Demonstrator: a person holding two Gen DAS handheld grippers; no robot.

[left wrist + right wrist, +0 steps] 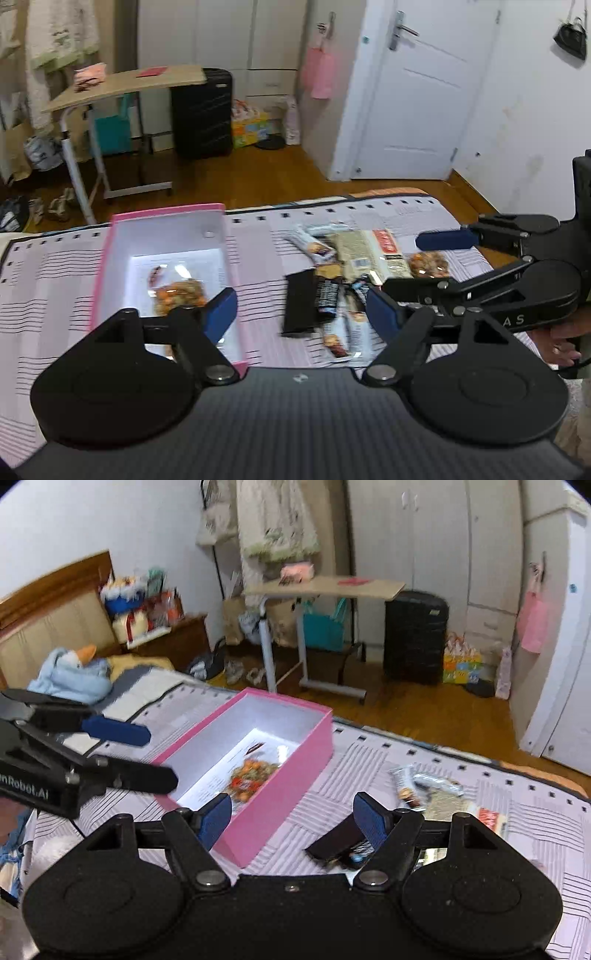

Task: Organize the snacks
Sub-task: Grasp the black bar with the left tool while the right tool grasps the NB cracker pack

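While both tools hang over the bed, the scene reads so:
Left tool (301, 308): jaws spread wide, nothing between them; above the near end of the box and the snack pile.
Right tool (291, 818): jaws wide apart, nothing held; between the box and the pile.
Pink box (291, 768): one, open, white inside, on the bed left of the pile.
Bag of mixed nuts (255, 775): one lying in the box; a second bag of nuts (428, 264) at the pile's right edge.
Snack pile (340, 273): overlapping wrapped bars and packets, one a black bar (299, 308); blurred, count cannot be told.
Bed cover (51, 288): pale lilac with dark stripes.
Room: wooden floor (240, 177), one rolling desk (125, 86), one black suitcase (201, 112), one white door (417, 96).
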